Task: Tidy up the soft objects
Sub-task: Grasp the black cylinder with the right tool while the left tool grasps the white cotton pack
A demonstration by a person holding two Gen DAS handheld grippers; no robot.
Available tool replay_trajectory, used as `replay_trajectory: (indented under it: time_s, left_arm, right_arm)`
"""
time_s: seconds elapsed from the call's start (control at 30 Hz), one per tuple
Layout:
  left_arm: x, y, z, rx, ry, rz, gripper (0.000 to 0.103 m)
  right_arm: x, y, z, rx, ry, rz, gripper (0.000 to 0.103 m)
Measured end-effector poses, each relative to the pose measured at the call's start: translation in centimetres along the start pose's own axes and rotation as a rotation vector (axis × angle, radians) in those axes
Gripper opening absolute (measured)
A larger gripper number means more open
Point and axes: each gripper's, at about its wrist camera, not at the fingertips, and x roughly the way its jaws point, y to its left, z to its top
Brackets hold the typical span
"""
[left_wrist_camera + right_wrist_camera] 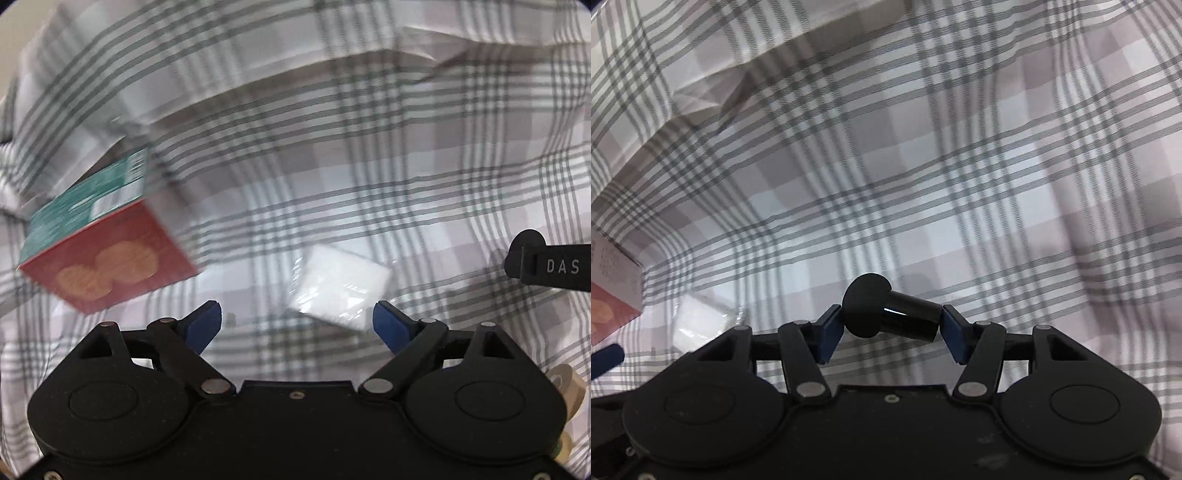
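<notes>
A white soft pad in clear wrap lies on the plaid cloth, just ahead of my left gripper. That gripper is open; its blue pads stand either side of the pad's near edge without pressing it. My right gripper is shut on a black cylinder with a round mushroom cap, held crosswise just above the cloth. The same black cylinder, lettered "DAS", pokes in at the right edge of the left wrist view. The white pad also shows low left in the right wrist view.
A red and teal carton lies tilted left of the pad; its corner shows in the right wrist view. Tan tape rolls sit at the lower right. The cloth rises in a folded ridge along the far side.
</notes>
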Motion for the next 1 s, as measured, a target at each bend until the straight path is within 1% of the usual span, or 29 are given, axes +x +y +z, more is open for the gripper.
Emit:
replay_trajectory:
  time_s: [0.1, 0.27, 0.37, 0.4, 0.5, 0.57, 0.6, 0.63, 0.67, 0.7, 0.73, 0.77, 0.8, 0.9, 1.0]
  left_arm:
    - [1.2, -0.6, 0.4, 0.008, 0.009, 0.022, 0.087]
    - [3.5, -1.0, 0.6, 0.023, 0.043, 0.044, 0.088]
    - [4.7, -1.0, 0.6, 0.017, 0.061, 0.058, 0.089]
    - [5.0, -0.9, 0.5, 0.012, 0.063, 0.061, 0.091]
    - [5.2, -1.1, 0.6, 0.006, 0.051, 0.062, 0.090]
    - [5.0, -1.6, 0.9, 0.013, 0.051, 0.056, 0.081]
    - [4.9, -1.6, 1.0, 0.009, 0.053, 0.040, 0.071]
    - [4.8, -1.6, 1.1, -0.001, 0.061, 0.023, 0.065]
    - [4.6, -1.6, 1.3, -0.016, 0.068, 0.011, 0.064]
    - [4.6, -1.5, 1.4, -0.038, 0.075, 0.005, 0.061]
    - [4.5, -1.4, 1.5, -0.055, 0.082, -0.001, 0.048]
    - [4.6, -1.2, 1.6, -0.070, 0.093, -0.011, 0.041]
    - [4.5, -1.0, 1.7, -0.085, 0.102, -0.023, 0.036]
    - [3.9, -0.3, 1.9, -0.113, 0.122, -0.003, 0.034]
    - [3.2, -0.1, 1.9, -0.109, 0.127, 0.020, 0.036]
  right_arm:
    - [0.3, -0.5, 0.0, -0.009, 0.019, -0.003, 0.057]
    - [2.3, -0.3, -0.4, -0.022, 0.046, -0.025, 0.058]
    - [3.2, -0.1, -0.7, -0.035, 0.047, -0.042, 0.059]
    - [3.3, -0.1, -0.7, -0.041, 0.043, -0.043, 0.059]
    - [3.5, -0.3, -1.0, -0.056, 0.036, -0.040, 0.058]
    - [3.5, -0.5, -1.0, -0.062, 0.034, -0.032, 0.057]
    - [3.4, -0.7, -0.9, -0.064, 0.034, -0.024, 0.057]
    - [3.3, -0.8, -0.9, -0.063, 0.033, -0.012, 0.057]
    - [2.9, -1.1, -0.9, -0.061, 0.031, 0.002, 0.057]
    - [2.3, -1.4, -0.9, -0.060, 0.027, 0.012, 0.057]
    - [1.6, -1.8, -0.9, -0.060, 0.021, 0.019, 0.057]
    - [1.0, -2.0, -1.0, -0.064, 0.012, 0.027, 0.057]
    - [0.3, -2.2, -1.0, -0.069, 0.005, 0.033, 0.057]
    - [-1.5, -2.7, -1.2, -0.077, -0.016, 0.058, 0.057]
    - [-3.2, -3.0, -1.2, -0.081, -0.035, 0.074, 0.057]
